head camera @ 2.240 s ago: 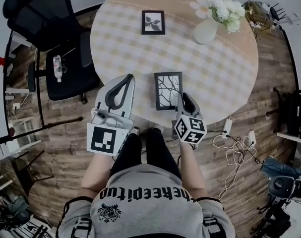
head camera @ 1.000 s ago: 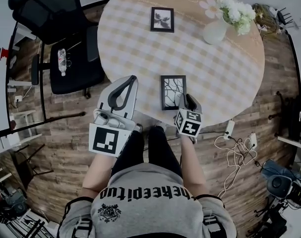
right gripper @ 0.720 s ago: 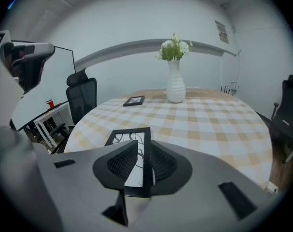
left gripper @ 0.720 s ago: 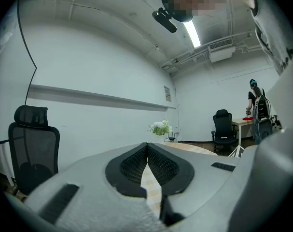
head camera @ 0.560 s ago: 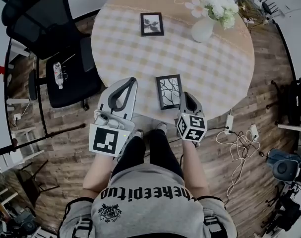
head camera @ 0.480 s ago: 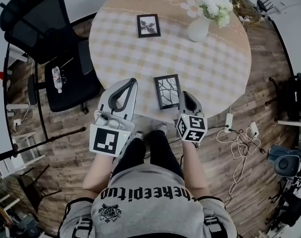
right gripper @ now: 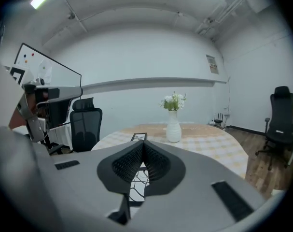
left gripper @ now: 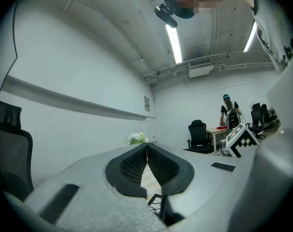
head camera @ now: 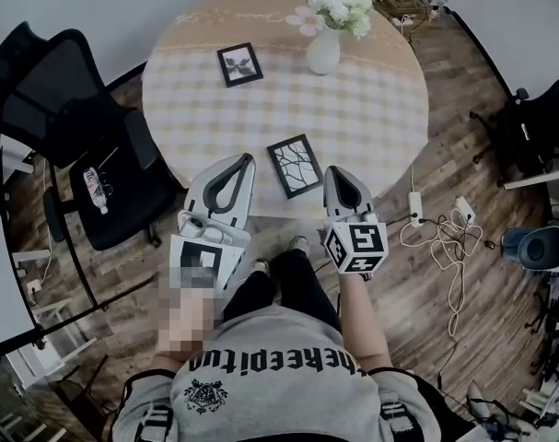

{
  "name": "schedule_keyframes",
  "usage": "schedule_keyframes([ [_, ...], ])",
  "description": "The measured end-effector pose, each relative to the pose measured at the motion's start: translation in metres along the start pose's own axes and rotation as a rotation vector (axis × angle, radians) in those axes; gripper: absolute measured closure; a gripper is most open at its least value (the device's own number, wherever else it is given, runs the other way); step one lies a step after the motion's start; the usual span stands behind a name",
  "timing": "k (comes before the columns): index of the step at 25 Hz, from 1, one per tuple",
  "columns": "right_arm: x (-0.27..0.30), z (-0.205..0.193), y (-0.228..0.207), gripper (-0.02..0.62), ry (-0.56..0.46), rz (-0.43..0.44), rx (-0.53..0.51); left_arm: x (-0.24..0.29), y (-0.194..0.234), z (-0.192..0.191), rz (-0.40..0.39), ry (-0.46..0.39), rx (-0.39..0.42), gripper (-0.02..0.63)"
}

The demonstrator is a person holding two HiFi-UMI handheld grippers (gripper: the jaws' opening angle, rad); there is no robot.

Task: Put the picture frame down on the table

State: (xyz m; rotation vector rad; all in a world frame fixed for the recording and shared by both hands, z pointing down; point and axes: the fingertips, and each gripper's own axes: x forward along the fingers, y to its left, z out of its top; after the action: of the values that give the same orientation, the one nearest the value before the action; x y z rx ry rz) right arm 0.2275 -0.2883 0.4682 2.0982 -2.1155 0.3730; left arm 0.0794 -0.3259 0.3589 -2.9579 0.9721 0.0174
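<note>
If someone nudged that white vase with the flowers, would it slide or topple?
Probably topple: the white vase stands upright, taller than wide, with flowers spreading above its narrow neck, so likely top-heavy. Its smooth white surface suggests ceramic or glass, so rigid and breakable. The checked tablecloth might drag on its base.

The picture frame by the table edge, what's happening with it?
A person holds the left gripper and the right gripper at the near edge of the round table. The picture frame lies flat on it between them, held by neither. Both grippers' jaws are closed on nothing. A smaller frame and a vase of flowers sit farther back.
</note>
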Motion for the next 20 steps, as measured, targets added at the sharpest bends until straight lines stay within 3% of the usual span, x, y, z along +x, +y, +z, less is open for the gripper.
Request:
schedule_keyframes([
  [11,-0.062,0.051,0.032,0.591,-0.157,-0.031,-0.028,-0.027,-0.027,0.014,-0.096,-0.045,0.003,0.589],
  [20,-0.094,0.070,0.049,0.591,-0.234,-0.061,-0.042,-0.044,-0.040,0.021,-0.143,-0.072,0.014,0.589],
])
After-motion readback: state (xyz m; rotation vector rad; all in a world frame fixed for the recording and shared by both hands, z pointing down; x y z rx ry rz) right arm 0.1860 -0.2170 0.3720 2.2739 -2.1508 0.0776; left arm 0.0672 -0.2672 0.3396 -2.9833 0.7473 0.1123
